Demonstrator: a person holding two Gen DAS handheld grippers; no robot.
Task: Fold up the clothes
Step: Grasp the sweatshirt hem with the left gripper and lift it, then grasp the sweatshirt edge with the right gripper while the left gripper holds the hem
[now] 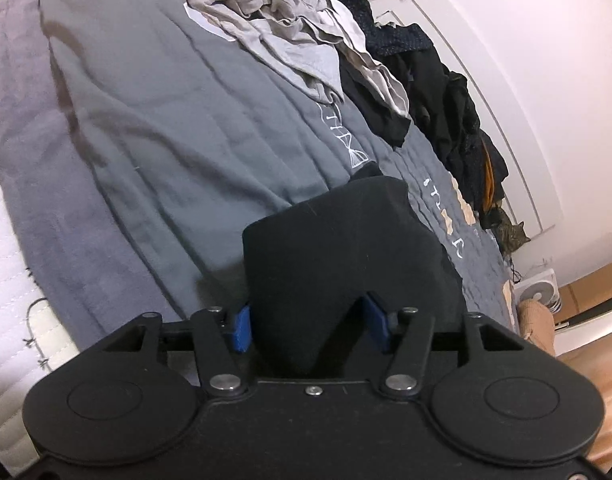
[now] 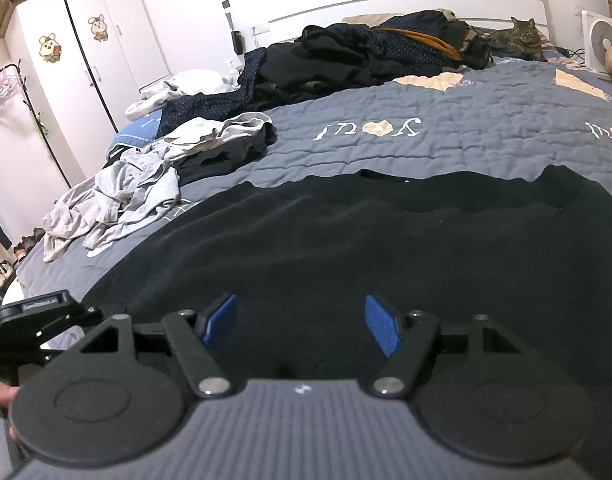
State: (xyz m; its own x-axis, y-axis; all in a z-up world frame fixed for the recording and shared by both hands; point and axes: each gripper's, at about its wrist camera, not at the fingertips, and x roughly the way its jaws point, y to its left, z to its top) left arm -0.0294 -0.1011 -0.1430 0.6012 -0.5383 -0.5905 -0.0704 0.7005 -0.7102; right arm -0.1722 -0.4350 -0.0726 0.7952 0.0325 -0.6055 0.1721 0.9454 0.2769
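1. One black garment (image 2: pixel 346 248) lies spread on the bed (image 2: pixel 486 140); soft, limp and light, best taken by an edge or corner.
2. Left hand-held gripper (image 1: pixel 310 326) has a fold between its half-closed jaws.
3. Right hand-held gripper (image 2: pixel 301 326) hovers, jaws wide, empty.

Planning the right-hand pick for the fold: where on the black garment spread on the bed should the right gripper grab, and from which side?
Take the near edge of the black garment, coming in low from the bed's near side. It lies flat and spread, so only an edge offers a lip the pads can pinch. The right gripper is open just above it. The left gripper has a bunched part of dark cloth between its pads.
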